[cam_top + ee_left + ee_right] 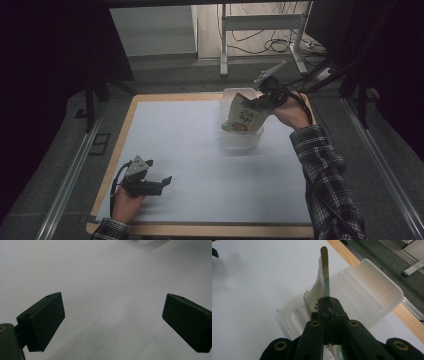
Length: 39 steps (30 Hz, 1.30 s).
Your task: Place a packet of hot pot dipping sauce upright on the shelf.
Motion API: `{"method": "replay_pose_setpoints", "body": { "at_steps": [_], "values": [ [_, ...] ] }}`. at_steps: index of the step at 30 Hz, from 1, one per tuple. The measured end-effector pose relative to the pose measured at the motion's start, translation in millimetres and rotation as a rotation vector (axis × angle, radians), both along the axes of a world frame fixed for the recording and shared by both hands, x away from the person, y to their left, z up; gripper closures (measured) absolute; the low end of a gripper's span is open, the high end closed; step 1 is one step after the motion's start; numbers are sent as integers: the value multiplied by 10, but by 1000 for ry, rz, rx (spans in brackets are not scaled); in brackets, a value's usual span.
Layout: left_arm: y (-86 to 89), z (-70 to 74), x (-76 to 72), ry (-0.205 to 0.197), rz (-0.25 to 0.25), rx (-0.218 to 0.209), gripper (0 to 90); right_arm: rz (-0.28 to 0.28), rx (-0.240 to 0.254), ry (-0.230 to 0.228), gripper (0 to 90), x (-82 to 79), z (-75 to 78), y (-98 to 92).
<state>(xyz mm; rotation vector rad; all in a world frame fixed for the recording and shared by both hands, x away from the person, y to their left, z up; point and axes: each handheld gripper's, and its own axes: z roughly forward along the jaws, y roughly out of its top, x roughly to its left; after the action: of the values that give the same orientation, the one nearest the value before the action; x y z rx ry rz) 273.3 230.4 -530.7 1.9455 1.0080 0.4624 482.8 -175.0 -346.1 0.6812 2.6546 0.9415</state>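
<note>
A printed snack packet [244, 116], cream and green, hangs partly inside a clear plastic tub [227, 137] at the far right of the white table. My right gripper [261, 102] is shut on the packet's top edge. In the right gripper view the packet [325, 272] stands edge-on, pinched between the closed jaws of that gripper [329, 305], with the tub [372, 290] below it. My left gripper [162, 182] rests low near the table's front left, held in a hand. Its jaws stand wide apart over bare white surface, nothing between the fingertips of the gripper [113, 322].
The white tabletop [190, 150] has a wooden rim [210, 231]. Grey floor and metal rails run along both sides. Behind the table stand a metal frame's legs [224, 47] with loose cables on the floor.
</note>
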Motion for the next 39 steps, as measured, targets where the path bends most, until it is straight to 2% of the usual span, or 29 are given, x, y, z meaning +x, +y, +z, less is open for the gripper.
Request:
{"method": "replay_pose_setpoints", "body": {
  "at_steps": [4, 5, 10, 20, 24, 28, 35, 39],
  "values": [
    [2, 0, -1, -1, 1, 0, 42, 15, -8, 18, 889, 2, -32, 10],
    [4, 0, 0, 0, 1, 0, 42, 32, -24, 13, 891, -3, -44, 20],
    [1, -2, 0, 0, 0, 1, 42, 44, -45, 9, 890, -19, -27, 49],
    [1, -3, 0, -1, -1, 4, 42, 56, -19, 9, 813, 2, -139, 245],
    [7, -1, -1, -2, -1, 2, 42, 67, -21, -11, 742, -5, -151, 316],
    [-1, -1, -1, -4, -2, 5, 42, 48, -18, -47, 636, -24, -136, 315],
    [-3, -2, -1, -6, 2, 6, 41, 16, -11, -56, 510, -60, -181, 277],
    [-3, 4, 4, 9, 2, 4, 41, 7, -4, -63, 459, -65, -189, 258]
  ]
}}
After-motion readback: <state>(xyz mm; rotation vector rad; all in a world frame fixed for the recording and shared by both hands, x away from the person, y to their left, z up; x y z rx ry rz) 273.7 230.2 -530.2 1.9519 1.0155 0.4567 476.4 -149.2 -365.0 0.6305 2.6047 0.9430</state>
